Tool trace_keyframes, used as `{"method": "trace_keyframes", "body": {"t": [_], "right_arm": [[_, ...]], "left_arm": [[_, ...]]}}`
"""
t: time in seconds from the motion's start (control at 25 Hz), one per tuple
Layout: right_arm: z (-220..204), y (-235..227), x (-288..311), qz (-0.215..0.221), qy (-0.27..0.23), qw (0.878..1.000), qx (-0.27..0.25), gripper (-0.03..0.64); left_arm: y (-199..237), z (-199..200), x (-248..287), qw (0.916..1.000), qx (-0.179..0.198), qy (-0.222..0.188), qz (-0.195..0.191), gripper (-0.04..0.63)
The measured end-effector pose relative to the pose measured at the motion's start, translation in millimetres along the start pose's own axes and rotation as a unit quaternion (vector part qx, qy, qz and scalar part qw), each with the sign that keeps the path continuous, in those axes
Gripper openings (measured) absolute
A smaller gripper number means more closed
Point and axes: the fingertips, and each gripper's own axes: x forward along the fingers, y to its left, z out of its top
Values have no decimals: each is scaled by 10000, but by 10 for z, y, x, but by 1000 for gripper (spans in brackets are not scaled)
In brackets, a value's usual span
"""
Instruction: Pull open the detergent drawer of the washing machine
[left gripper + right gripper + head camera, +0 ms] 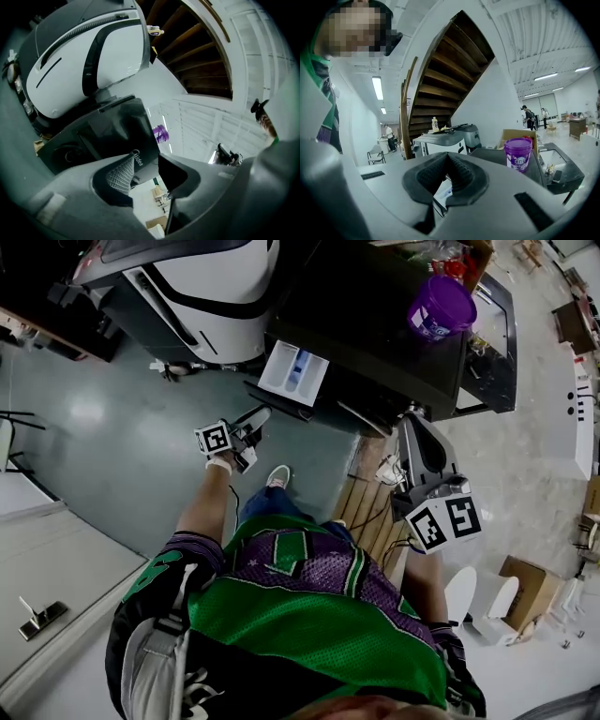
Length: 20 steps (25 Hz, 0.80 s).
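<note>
The black washing machine [375,324] stands ahead of me with its white detergent drawer [294,372] pulled out; a blue compartment shows inside it. My left gripper [255,420] hovers just below and left of the drawer, apart from it. In the left gripper view that gripper [145,161] is open with nothing between the pads, and the machine's dark front [108,136] lies beyond. My right gripper [412,423] is held at the machine's right front corner. In its own view the right gripper [447,157] is shut and empty, with the drawer [443,187] showing beneath.
A purple tub [441,306] sits on top of the machine. A large white and black appliance [206,287] stands to the left. A wooden pallet [366,512] lies by my feet, and a cardboard box [530,587] at the right. A wooden staircase [440,70] rises behind.
</note>
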Motion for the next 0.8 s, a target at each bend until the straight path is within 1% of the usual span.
{"method": "trace_keyframes", "body": {"t": [0.08, 0.16, 0.36, 0.56, 0.6, 0.68, 0.8], "right_arm": [[40, -52, -36, -3, -79, 10000, -2, 0], [71, -95, -75, -17, -142, 9999, 0, 0], [149, -178, -185, -32, -247, 9997, 26, 0], [194, -260, -314, -127, -335, 9993, 90, 0], [212, -273, -342, -145, -361, 9992, 91, 0], [256, -300, -387, -187, -420, 9989, 102, 0], [315, -336, -453, -276, -524, 9981, 145, 0]], "left_arm": [[-178, 53, 12, 9992, 381, 134, 40, 152], [-362, 83, 33, 9979, 600, 246, 85, 152], [-855, 213, 133, 9924, 1196, 261, 114, 152], [-1350, 395, 257, 9907, 1362, 8, -2, 150], [-1459, 422, 275, 9890, 1481, -14, 10, 150], [-1697, 467, 313, 9825, 1859, -2, 68, 147], [-2081, 506, 375, 9677, 2518, 99, 91, 147]]}}
